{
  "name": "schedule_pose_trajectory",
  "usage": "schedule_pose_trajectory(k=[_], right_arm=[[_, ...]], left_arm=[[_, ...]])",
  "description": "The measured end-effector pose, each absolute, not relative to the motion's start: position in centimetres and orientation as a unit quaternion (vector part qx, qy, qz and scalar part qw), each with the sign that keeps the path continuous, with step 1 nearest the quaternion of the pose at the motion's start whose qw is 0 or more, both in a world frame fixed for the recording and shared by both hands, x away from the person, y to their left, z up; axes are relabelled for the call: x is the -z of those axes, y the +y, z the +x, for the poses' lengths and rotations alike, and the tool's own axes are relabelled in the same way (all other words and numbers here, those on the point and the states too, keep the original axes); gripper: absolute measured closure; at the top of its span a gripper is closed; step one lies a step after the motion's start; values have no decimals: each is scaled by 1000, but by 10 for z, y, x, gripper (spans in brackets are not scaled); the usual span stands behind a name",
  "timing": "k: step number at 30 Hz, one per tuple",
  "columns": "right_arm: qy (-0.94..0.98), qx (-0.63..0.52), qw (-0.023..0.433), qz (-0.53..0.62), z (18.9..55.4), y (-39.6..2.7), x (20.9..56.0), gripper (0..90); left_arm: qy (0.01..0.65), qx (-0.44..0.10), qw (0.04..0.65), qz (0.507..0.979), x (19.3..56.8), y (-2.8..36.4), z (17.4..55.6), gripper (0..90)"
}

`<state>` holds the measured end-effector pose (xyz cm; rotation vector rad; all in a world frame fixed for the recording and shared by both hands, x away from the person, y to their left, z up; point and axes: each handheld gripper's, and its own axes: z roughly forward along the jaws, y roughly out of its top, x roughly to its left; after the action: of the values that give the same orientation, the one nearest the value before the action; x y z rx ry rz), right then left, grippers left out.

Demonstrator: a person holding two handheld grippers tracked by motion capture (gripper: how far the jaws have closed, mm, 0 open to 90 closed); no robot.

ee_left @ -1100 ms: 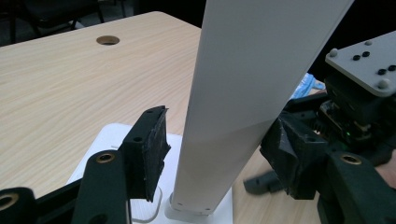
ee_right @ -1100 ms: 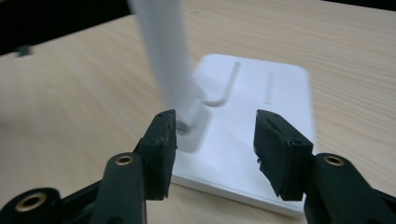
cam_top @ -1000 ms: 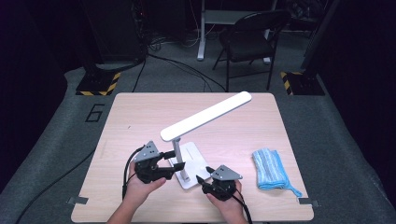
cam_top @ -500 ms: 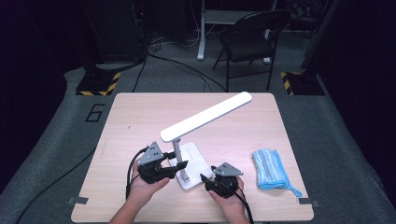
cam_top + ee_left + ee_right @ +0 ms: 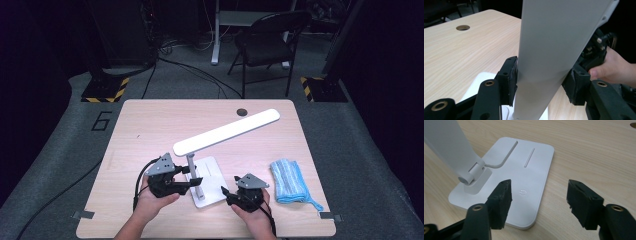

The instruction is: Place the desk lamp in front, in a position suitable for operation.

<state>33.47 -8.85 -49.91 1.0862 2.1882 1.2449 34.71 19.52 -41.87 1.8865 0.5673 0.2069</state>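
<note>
A white desk lamp stands on the wooden table [image 5: 150, 130], its long head [image 5: 225, 132] slanting up to the right over a flat base [image 5: 212, 172]. My left gripper [image 5: 195, 177] is shut on the lamp's stem [image 5: 554, 37]. Both pads touch the stem's sides in the left gripper view [image 5: 541, 82], though the jaws have just been opening a little. My right gripper [image 5: 227, 196] is open at the base's near right corner. Its jaws have just been opening, with nothing held between them [image 5: 539, 195], and the power button [image 5: 523, 192] lies below them.
A folded blue cloth [image 5: 290, 181] lies on the table to the right of my right hand. A round cable hole [image 5: 242, 111] sits near the far edge. A black chair [image 5: 270, 40] stands beyond the table.
The left jaws have narrowed onto the lamp's stem. The right gripper has drifted slightly right, away from the base, and its jaws stand wider.
</note>
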Motion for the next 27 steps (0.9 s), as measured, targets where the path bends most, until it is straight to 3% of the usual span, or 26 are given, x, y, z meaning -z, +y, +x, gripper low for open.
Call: schedule_pose_trajectory(k=[9,16,18,20,21,23,27], right_arm=[[771,-446,194,412,335,-118,478,358],[765,-446,196,422,323,-134,481,376],[765,-454,199,411,321,-135,483,411],[757,-458,232,404,318,-135,485,464],[760,-458,223,404,317,-136,484,482],[761,-462,208,405,317,-135,484,476],[760,-460,223,401,314,-131,487,460]], left_arm=[[249,-74,548,795,413,194,347,474],[263,-72,555,786,413,194,347,457],[261,-70,556,786,414,193,347,454],[260,-77,555,786,415,193,347,449],[261,-76,553,787,415,193,348,441],[261,-75,550,790,414,194,348,441],[257,-91,547,791,414,193,347,428]])
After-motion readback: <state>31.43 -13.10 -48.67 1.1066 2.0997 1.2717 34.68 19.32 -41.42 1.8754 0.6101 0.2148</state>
